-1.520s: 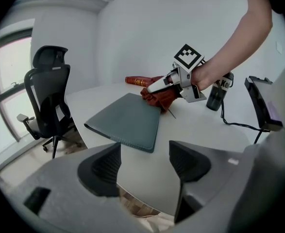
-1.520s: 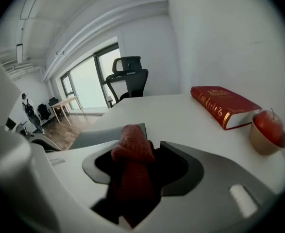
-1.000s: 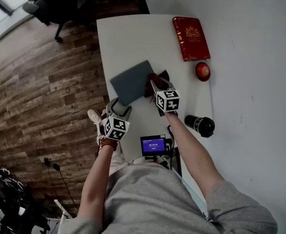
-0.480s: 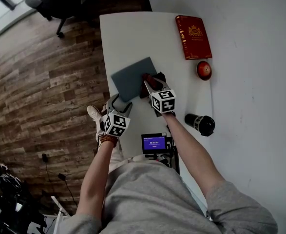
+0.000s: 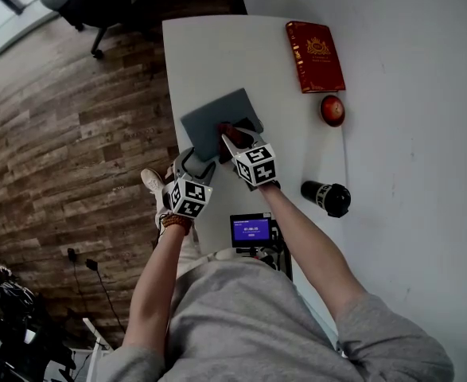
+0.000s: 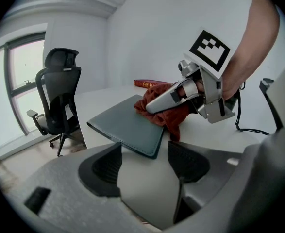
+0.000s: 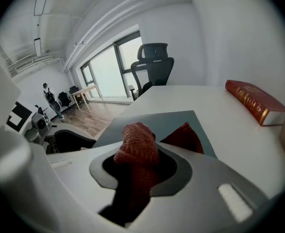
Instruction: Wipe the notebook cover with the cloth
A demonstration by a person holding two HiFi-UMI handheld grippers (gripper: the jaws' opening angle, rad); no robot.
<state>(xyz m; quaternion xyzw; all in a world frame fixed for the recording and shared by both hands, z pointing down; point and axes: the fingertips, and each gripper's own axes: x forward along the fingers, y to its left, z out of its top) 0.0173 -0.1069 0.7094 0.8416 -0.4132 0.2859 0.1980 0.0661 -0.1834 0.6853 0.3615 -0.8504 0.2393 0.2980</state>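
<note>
The grey notebook (image 5: pixel 214 115) lies flat near the left edge of the white table (image 5: pixel 209 46). A dark red cloth (image 5: pixel 227 129) rests on the notebook's near right part, and my right gripper (image 5: pixel 230 137) is shut on it. In the right gripper view the cloth (image 7: pixel 136 147) bulges up between the jaws, with the notebook (image 7: pixel 169 122) just beyond. My left gripper (image 5: pixel 195 165) hovers at the notebook's near corner. In the left gripper view its jaws (image 6: pixel 142 161) stand open over bare table, and the notebook (image 6: pixel 125 125) starts just ahead of them.
A red book (image 5: pixel 314 56) lies at the far right, with an apple (image 5: pixel 332 110) nearer. A black cylinder (image 5: pixel 327 198) lies on its side at the right. A small screen device (image 5: pixel 251 231) sits at the near edge. An office chair (image 5: pixel 98 2) stands on the wooden floor.
My right gripper has slid left across the notebook cover with the cloth. The left gripper has stayed by the notebook's near corner.
</note>
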